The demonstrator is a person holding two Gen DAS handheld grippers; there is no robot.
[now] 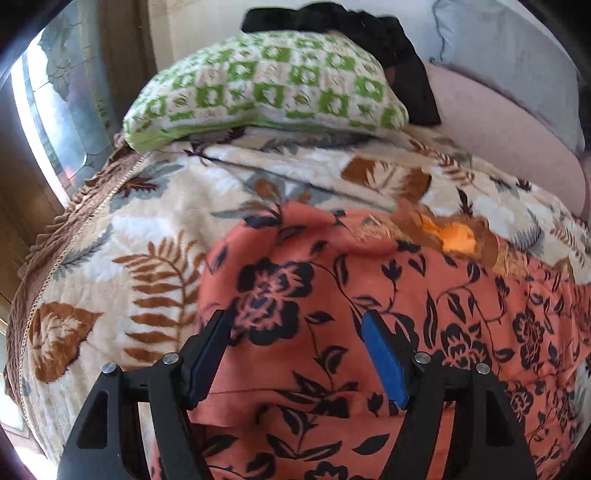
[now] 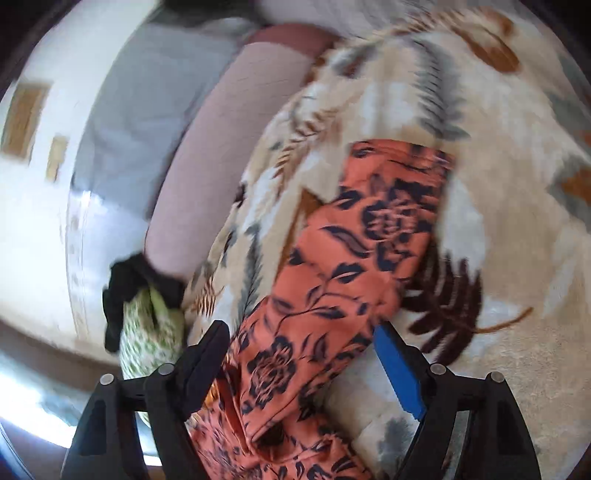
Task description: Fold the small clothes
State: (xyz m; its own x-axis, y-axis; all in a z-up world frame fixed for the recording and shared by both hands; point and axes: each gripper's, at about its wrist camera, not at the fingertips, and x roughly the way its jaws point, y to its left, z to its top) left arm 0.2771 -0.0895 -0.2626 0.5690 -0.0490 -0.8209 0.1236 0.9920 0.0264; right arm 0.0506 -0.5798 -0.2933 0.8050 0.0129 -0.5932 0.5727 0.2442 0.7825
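Left tool (image 1: 295,321) spread, over orange garment (image 1: 369,332)

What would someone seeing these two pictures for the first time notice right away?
The orange garment with dark flowers grabs the eye first, spread across a leaf-patterned blanket right in front of both open tools. Beyond it, in the left wrist view, a green-and-white checked pillow sits at the far end of the blanket with a black cloth draped behind it. In the right wrist view a narrow part of the garment runs between the right tool fingers.

Green pillow (image 1: 266,85) blocks beyond; leaf-print blanket (image 1: 122,236) lies open leftward.
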